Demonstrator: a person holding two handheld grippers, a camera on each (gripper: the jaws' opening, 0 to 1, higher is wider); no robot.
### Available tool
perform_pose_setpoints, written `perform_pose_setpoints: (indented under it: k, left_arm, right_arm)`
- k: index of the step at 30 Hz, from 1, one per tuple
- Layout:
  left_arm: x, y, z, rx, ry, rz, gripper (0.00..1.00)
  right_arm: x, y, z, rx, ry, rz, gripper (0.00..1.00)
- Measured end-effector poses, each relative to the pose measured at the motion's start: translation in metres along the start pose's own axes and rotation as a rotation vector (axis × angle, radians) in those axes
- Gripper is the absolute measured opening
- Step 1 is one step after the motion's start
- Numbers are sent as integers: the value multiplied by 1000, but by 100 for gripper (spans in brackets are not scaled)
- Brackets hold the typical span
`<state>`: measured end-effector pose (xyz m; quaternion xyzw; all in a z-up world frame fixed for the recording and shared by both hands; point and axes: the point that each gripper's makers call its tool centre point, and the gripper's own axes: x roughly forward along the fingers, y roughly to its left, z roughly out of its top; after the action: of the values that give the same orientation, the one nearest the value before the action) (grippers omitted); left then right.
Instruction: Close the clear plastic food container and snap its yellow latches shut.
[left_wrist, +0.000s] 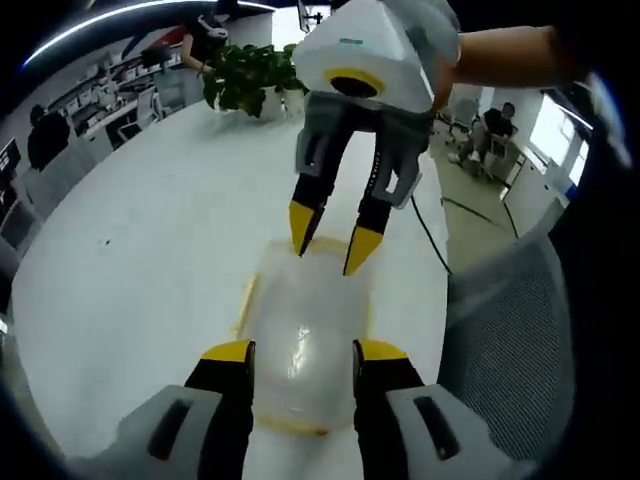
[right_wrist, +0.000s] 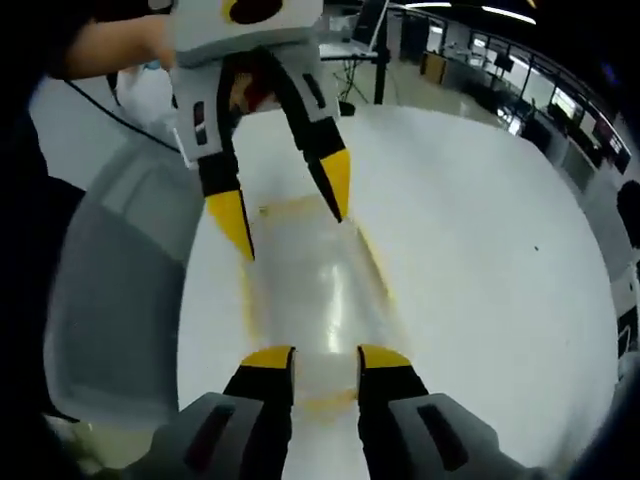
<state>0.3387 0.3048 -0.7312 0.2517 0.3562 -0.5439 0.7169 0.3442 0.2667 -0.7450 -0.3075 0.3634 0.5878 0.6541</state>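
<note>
The clear plastic container (left_wrist: 305, 330) lies lengthwise on the white table (left_wrist: 150, 260), lid on top, with yellow latches (left_wrist: 245, 300) along its edges. My left gripper (left_wrist: 304, 350) is open, its yellow-tipped jaws standing on either side of the container's near end. From above, my right gripper (left_wrist: 332, 238) comes down onto the far end, jaws a little apart. In the right gripper view the container (right_wrist: 315, 290) runs away from my right gripper (right_wrist: 326, 358), whose open jaws stand over its near end. The left gripper (right_wrist: 285, 205) straddles the far end.
A grey mesh chair (left_wrist: 520, 340) stands close by the table's edge, seen also as the chair (right_wrist: 110, 300). A potted plant (left_wrist: 250, 75) sits at the far end of the table. A black cable (left_wrist: 430, 230) hangs off the edge. People sit at desks behind.
</note>
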Motion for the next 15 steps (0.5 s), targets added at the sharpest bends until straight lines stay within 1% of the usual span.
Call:
perform_pose_setpoints:
  k: [2,4,6,10,15]
  left_arm:
    - [4,1,0,13,8,9,37]
    - [6,1,0,-2,11,9,37]
    - [8,0,0,-5,9,12,36]
    - [13,-3,-2,-5,16,9,35]
    - [16,-5,0,-20,5,8,32]
  right_arm:
    - [2,-4,6,1,5,-1,24]
    - [5,-5,12,-26,2,15,24]
    - [9,-5,15,-42,16,27,24]
    - [15,-5,17,-80,34,26,23]
    - [23,-8,22,-59,23,35,23]
